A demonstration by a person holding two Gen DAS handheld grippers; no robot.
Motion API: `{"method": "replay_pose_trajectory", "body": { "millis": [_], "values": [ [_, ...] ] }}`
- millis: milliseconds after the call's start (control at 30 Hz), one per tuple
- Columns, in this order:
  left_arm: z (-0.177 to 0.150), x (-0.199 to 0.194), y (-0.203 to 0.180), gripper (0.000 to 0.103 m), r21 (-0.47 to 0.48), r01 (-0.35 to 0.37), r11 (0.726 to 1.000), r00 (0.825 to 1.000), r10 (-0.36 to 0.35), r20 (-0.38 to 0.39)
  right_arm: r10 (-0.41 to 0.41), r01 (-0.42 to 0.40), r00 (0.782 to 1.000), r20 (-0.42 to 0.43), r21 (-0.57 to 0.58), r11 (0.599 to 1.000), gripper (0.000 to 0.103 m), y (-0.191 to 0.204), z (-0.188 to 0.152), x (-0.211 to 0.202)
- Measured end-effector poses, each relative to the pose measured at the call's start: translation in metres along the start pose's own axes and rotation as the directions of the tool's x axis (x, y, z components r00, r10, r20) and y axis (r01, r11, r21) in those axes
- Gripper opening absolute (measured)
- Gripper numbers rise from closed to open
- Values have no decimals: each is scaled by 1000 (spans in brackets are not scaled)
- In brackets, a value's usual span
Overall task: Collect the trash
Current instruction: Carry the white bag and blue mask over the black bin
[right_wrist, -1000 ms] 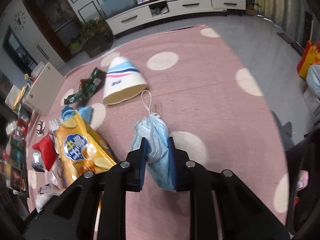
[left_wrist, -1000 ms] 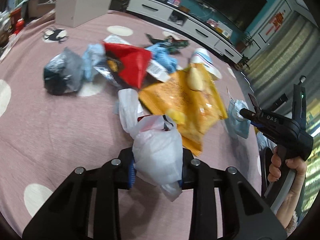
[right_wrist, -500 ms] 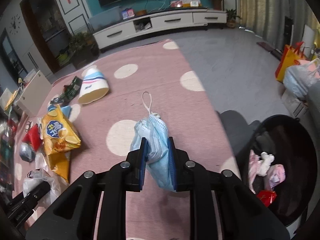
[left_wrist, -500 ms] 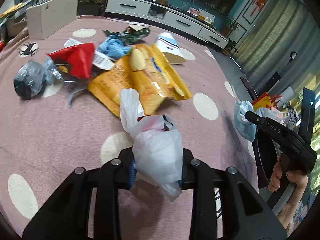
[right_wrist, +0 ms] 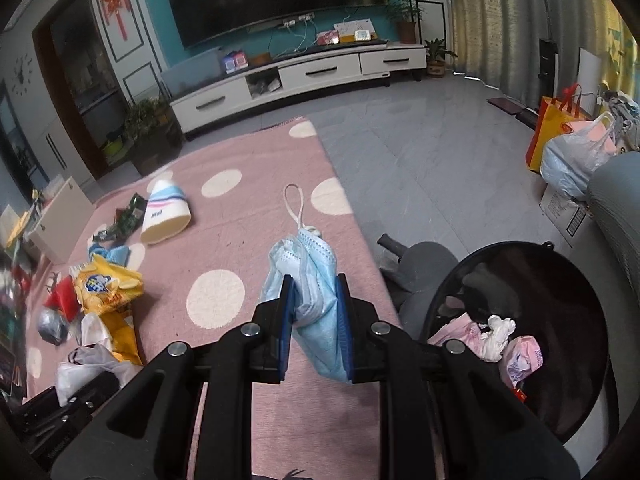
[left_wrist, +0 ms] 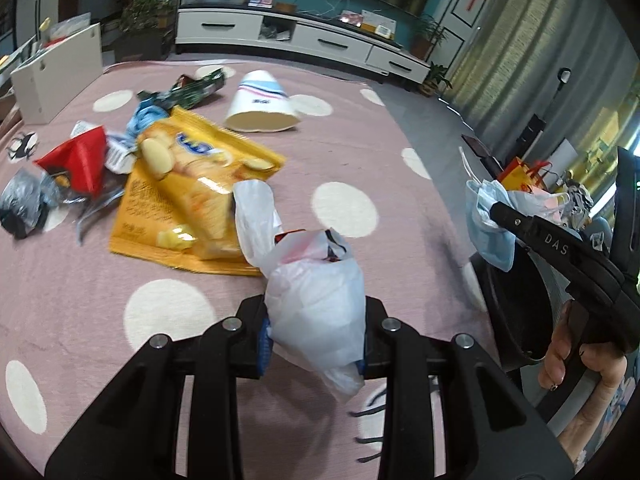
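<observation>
My left gripper (left_wrist: 314,334) is shut on a crumpled white plastic bag (left_wrist: 316,296), held above the pink dotted rug (left_wrist: 80,288). My right gripper (right_wrist: 313,320) is shut on a blue face mask (right_wrist: 310,280) whose ear loop sticks up; in the left wrist view the same mask (left_wrist: 486,224) hangs at the right beside the black trash bin (left_wrist: 516,312). The bin (right_wrist: 568,360) sits right of the right gripper and holds pink and white scraps. On the rug lie a yellow chip bag (left_wrist: 188,184), a red wrapper (left_wrist: 76,160), a paper cup (left_wrist: 260,102) and a grey bag (left_wrist: 22,200).
A white TV cabinet (right_wrist: 296,76) lines the far wall. A white box (left_wrist: 56,68) stands at the rug's left edge. Grey floor (right_wrist: 420,152) lies right of the rug. Shopping bags (right_wrist: 572,148) and a cardboard box stand beyond the bin. A hand (left_wrist: 576,364) grips the right tool.
Both grippers have swung right and risen a little with their loads. The litter pile has slid to the left, and the black bin has come into view beside the right gripper.
</observation>
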State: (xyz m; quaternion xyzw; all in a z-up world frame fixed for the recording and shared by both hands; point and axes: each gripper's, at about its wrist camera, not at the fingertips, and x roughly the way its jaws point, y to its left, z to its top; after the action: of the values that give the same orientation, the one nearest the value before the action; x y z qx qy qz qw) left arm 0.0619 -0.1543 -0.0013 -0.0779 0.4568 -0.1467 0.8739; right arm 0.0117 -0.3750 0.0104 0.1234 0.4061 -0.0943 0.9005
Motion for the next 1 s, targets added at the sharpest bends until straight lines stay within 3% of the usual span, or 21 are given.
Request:
{"method": "replay_pose_trajectory", "body": {
  "millis": [500, 767, 1000],
  "values": [
    [7, 9, -94, 32, 152, 83, 985, 996, -86, 12, -56, 38, 992, 114, 152, 988, 21, -61, 13, -44],
    [1, 17, -148, 32, 236, 160, 958, 986, -166, 4, -167, 123, 970, 176, 234, 964, 21, -101, 15, -68],
    [-4, 31, -188, 32, 292, 241, 926, 970, -243, -31, -238, 173, 955, 178, 315, 933, 21, -139, 11, -83]
  ]
}}
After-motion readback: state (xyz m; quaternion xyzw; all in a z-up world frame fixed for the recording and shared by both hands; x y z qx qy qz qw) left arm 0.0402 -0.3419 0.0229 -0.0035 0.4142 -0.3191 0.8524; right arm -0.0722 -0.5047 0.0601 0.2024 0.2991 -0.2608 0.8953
